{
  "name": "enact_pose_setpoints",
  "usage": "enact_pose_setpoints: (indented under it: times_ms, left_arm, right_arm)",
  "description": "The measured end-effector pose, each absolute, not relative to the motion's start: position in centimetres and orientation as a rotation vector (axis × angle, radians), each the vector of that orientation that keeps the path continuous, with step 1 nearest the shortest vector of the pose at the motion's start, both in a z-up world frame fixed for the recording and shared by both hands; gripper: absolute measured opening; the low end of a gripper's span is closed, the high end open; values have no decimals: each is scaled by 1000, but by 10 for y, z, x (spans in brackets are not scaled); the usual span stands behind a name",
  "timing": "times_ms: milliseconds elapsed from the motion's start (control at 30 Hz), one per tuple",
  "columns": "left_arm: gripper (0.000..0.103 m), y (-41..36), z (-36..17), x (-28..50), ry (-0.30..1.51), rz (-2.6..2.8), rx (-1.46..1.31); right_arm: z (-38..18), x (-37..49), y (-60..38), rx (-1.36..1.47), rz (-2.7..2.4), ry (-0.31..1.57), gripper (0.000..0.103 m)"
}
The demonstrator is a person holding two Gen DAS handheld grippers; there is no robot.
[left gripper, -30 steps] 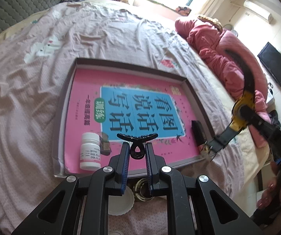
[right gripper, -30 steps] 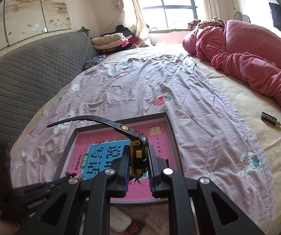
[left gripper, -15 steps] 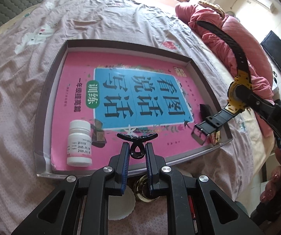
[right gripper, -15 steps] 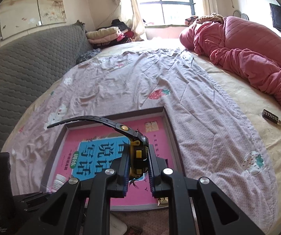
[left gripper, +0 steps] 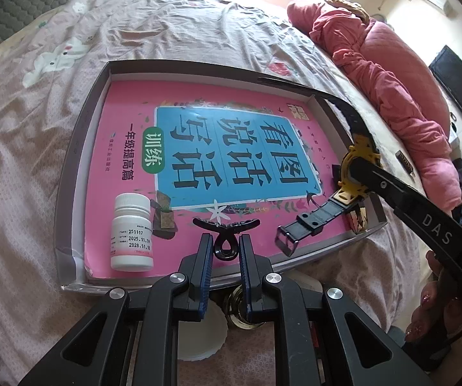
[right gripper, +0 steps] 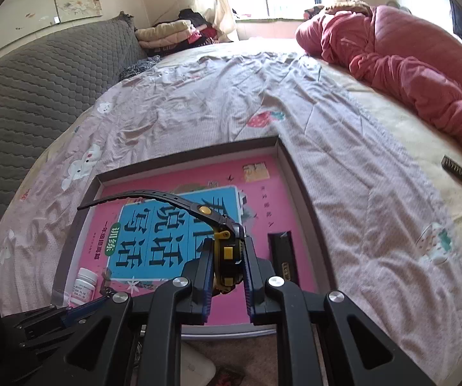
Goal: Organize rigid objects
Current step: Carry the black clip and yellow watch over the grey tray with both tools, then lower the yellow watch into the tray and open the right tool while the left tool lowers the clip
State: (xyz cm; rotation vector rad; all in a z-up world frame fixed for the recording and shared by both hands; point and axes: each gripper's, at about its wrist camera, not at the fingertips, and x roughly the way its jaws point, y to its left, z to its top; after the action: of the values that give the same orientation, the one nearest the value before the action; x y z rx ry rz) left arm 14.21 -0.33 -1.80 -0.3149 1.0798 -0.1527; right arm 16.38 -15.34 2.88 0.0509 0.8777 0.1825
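A grey shallow tray (left gripper: 79, 148) lies on the bed with a pink book (left gripper: 134, 122) inside. A white pill bottle (left gripper: 131, 231) lies on the book near the front left. My left gripper (left gripper: 226, 249) is shut on a black hair clip (left gripper: 226, 228) over the tray's front edge. My right gripper (right gripper: 229, 257) is shut on a black and yellow wristwatch (right gripper: 226, 251), held above the tray's right side; the watch also shows in the left wrist view (left gripper: 357, 170) with its buckle strap (left gripper: 308, 225) near the book. A small black bar (right gripper: 282, 251) lies on the book's right side.
A white round lid (left gripper: 198, 334) and a metal ring (left gripper: 240, 308) lie below the left gripper outside the tray. A white device (right gripper: 195, 370) lies near the tray's front. A pink quilt (right gripper: 407, 61) lies at the right. A small dark object (right gripper: 456, 169) lies on the sheet.
The right gripper has carried the watch lower and further over the tray's right side. The left gripper has moved closer over the tray with the clip still held.
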Motion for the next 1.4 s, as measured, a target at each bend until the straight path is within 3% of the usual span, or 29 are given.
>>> enact_pose_setpoints:
  times_ms: [733, 1400]
  left_arm:
    - [16, 1, -21, 143, 1085, -144, -345]
    - [16, 1, -23, 146, 1093, -143, -341]
  right_arm:
    - [0, 178, -132, -52, 169, 1024, 17]
    - [-1, 194, -116, -138, 244, 1045, 18]
